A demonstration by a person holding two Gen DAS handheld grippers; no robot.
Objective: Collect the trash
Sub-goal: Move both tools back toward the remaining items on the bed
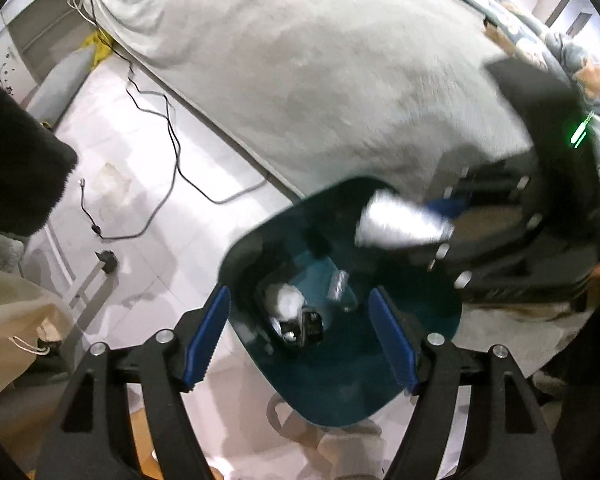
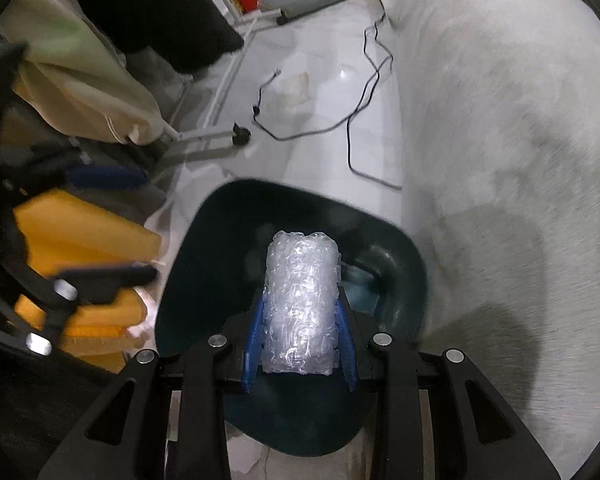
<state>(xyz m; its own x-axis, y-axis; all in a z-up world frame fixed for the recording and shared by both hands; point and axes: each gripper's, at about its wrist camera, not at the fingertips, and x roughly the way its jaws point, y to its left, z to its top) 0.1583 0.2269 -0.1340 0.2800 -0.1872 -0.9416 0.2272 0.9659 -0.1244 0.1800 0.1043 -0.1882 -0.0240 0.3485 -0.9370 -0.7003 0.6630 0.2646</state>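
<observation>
Big pale grey fuzzy bed cover (image 2: pixel 500 160) fills the far side; white tiled floor (image 1: pixel 140 152) w/ a loose black cable (image 1: pixel 168 128) runs beside it. Below me sits the dark teal plastic bin (image 2: pixel 404 280), mouth up, some crumpled scraps (image 1: pixel 288 304) already at the bottom. My right gripper (image 2: pixel 300 344) is clenched on a clear bubble-wrap roll (image 2: pixel 302 300); blue fingers (image 2: pixel 256 336) press both its sides. The roll's long axis runs out along the fingers, tip aimed steeply down over the bin mouth, so the drop is straight ahead, I reckon. My left gripper (image 1: pixel 300 336) hangs over the same bin, jaws released, nothing between them. Right hand is the one to let go next, imo.
</observation>
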